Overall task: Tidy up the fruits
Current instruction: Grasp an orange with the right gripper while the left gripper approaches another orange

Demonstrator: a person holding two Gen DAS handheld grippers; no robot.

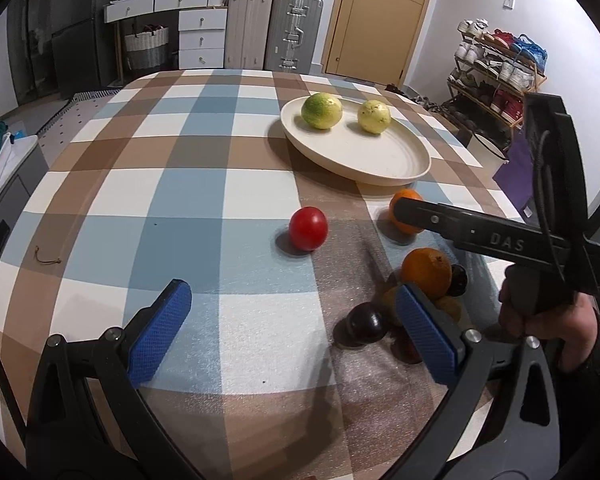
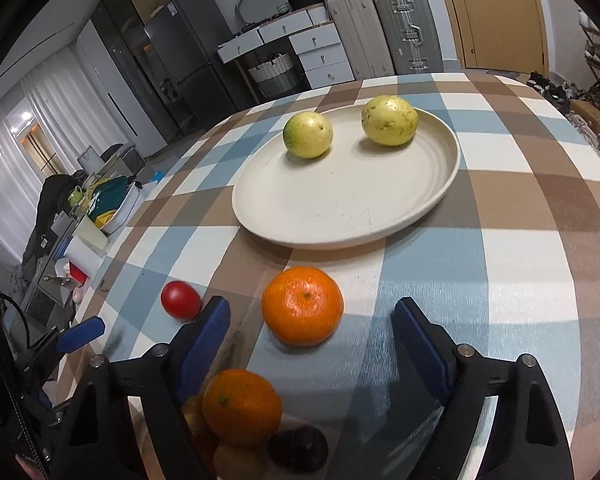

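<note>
The orange [image 2: 303,305] nearest the plate [image 2: 440,204] is sitting on the checked tablecloth [image 2: 520,264], just in front of the plate's near rim and apart from it. It is lying straight ahead of your right gripper [image 2: 312,320], between the two blue pads [image 2: 420,344] but nearer the left one, and neither pad is touching it. The jaws are standing wide with nothing held. The fruit is round, so no long axis to line up with; you are only needing to centre slightly left before closing.

A second orange [image 2: 242,406] is sitting closer in, under the left finger, atop a pile of dark plums [image 2: 298,446]. Two guavas [image 2: 389,120] are already lying on the plate.

Your left gripper [image 1: 292,320] is hanging open and empty, well back from this orange, with the tomato [image 1: 308,227] ahead of it. Right hand is clearly the nearer one.
</note>
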